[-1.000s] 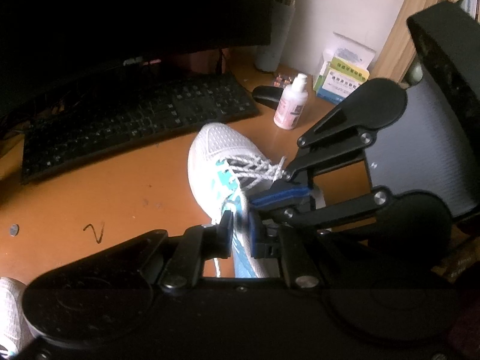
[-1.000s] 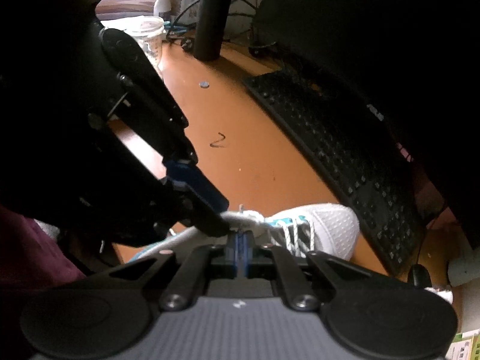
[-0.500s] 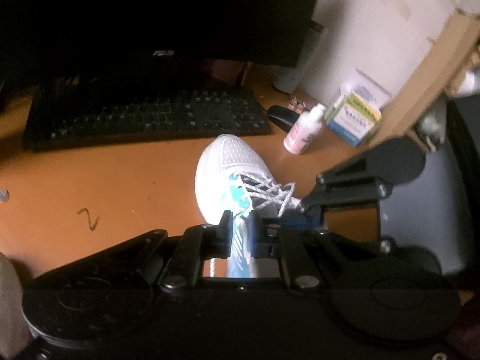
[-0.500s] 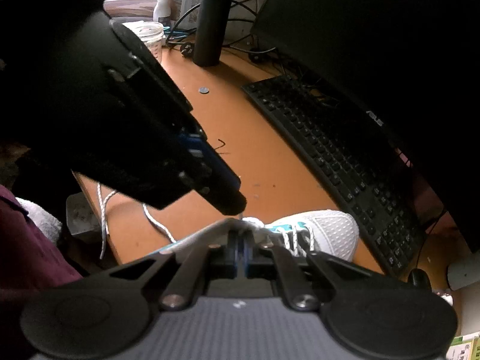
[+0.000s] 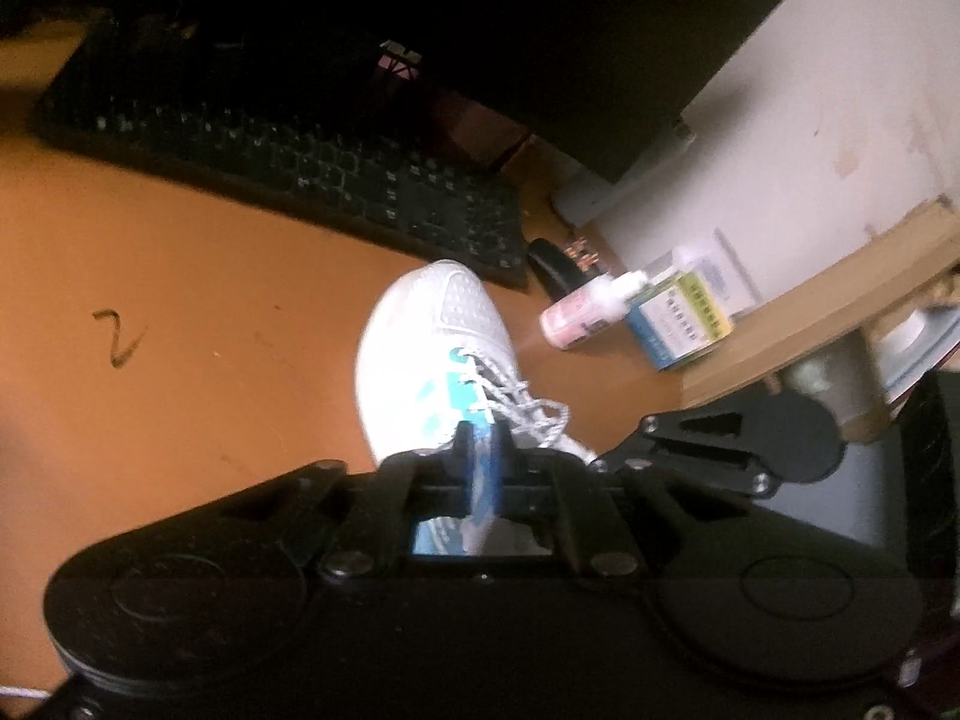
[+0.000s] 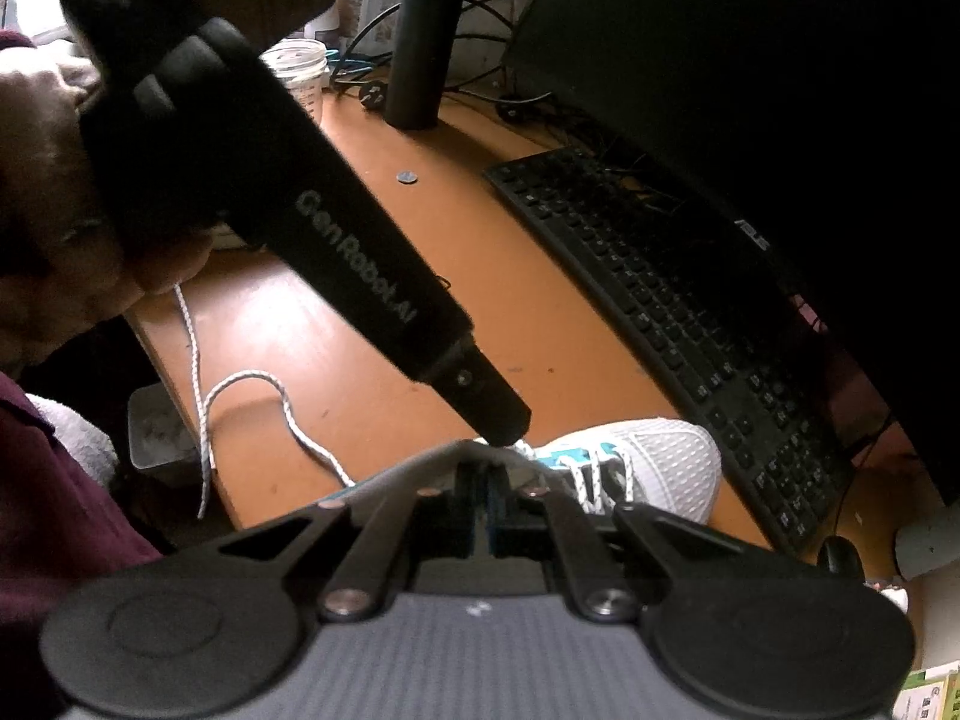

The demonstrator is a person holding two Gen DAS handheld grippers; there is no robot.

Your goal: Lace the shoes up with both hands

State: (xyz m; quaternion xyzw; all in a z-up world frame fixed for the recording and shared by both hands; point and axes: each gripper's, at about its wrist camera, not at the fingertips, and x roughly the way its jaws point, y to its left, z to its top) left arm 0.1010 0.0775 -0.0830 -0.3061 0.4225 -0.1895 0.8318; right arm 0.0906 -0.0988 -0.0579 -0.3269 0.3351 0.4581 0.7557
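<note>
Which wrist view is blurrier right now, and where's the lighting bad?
Left wrist view: clearly softer, motion smear on the white shoe, pink bottle and keyboard; monitor is crushed to black. Right wrist view: sharper, print on the left gripper body readable; glare patch on the desk near the loose lace; the monitor side is near black.

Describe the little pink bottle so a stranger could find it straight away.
Start at the black keyboard on the orange desk and go past its right end. There, right of the white shoe, stands a small pink bottle with a white cap, touching a blue-and-green box.
</note>
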